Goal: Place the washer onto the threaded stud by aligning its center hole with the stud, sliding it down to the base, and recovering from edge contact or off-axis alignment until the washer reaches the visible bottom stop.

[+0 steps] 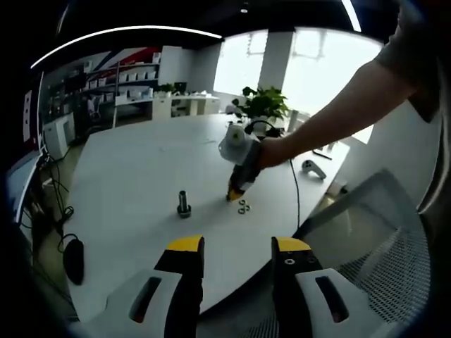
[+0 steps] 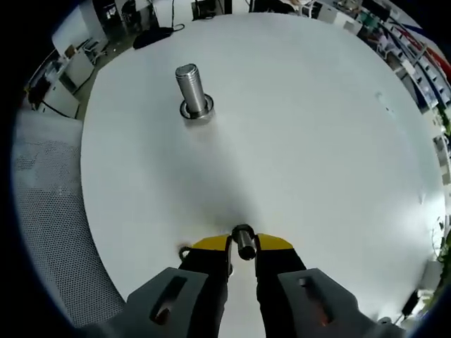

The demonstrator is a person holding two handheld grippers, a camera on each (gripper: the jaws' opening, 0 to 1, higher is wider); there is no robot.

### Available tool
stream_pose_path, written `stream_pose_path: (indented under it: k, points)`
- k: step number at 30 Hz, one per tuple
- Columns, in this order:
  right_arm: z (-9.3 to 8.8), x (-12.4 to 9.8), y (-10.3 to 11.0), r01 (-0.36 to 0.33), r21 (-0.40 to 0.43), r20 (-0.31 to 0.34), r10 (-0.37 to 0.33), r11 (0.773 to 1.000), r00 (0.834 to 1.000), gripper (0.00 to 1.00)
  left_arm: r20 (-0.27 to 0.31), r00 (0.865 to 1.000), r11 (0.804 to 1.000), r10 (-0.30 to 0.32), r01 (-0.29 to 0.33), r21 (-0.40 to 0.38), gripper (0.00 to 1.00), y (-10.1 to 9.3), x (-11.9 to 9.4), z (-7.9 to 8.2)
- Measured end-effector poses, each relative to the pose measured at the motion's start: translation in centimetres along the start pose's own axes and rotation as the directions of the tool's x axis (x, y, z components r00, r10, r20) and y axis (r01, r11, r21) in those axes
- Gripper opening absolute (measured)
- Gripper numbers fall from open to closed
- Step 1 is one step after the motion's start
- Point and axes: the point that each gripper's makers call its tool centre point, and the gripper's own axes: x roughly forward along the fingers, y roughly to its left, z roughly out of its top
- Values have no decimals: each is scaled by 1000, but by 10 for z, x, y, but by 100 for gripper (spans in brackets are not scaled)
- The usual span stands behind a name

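Right gripper [image 2: 243,245]: clenching a washer [image 2: 244,241] edge-on between its yellow tips, hovering low over the white table [image 2: 317,127]. Threaded stud [image 2: 192,90]: standing upright farther off, left of the gripper. Left gripper [image 1: 238,248]: released, jaws parting, hanging near the table's near edge. Loose washers [image 1: 244,206]: lying beside the right gripper.

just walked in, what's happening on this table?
A person is working with two handheld grippers over a white table. The right gripper is pinching a washer edge-on between its jaws, low over the tabletop, some way short of the upright threaded stud. In the left gripper view, a few spare washers lie beside that gripper's tip. The left gripper hangs open and empty near the table edge. The washer is not yet on the stud.
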Motion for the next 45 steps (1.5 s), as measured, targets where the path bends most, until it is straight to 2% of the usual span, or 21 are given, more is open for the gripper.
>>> stream_pose_path:
  k: [1, 3, 12, 16, 29, 35, 39, 45]
  points:
    - [-6, 0, 2, -1, -10, -23, 1, 1000, 1000, 14, 2, 1000, 1000, 1, -1, 2, 36, 0, 0, 0]
    - [-3, -1, 1, 6, -6, 5, -6, 1000, 1000, 14, 1, 1000, 1000, 1, -1, 0, 36, 0, 0, 0]
    - [-7, -10, -1, 9, 30, 25, -10, 1000, 1000, 18, -6, 1000, 1000, -5, 5, 5, 35, -1, 0, -1]
    - [-13, -14, -1, 9, 75, 30, -12, 997, 999, 19, -5, 1000, 1000, -5, 5, 3, 35, -1, 0, -1]
    - [-29, -19, 2, 10, 122, 47, -15, 992, 999, 20, -11, 1000, 1000, -11, 11, 7, 33, -2, 0, -2]
    - [-29, -17, 10, 12, 86, 37, -16, 996, 999, 20, -22, 1000, 1000, -7, 7, 6, 32, -1, 1, -4]
    - [-26, -17, 12, -1, 94, 50, -4, 996, 999, 20, -2, 1000, 1000, -4, 4, 0, 33, 0, -1, 0]
    - [-25, -10, 18, -12, 79, 38, 9, 997, 999, 20, -13, 1000, 1000, -8, 8, 10, 33, -1, 1, -2]
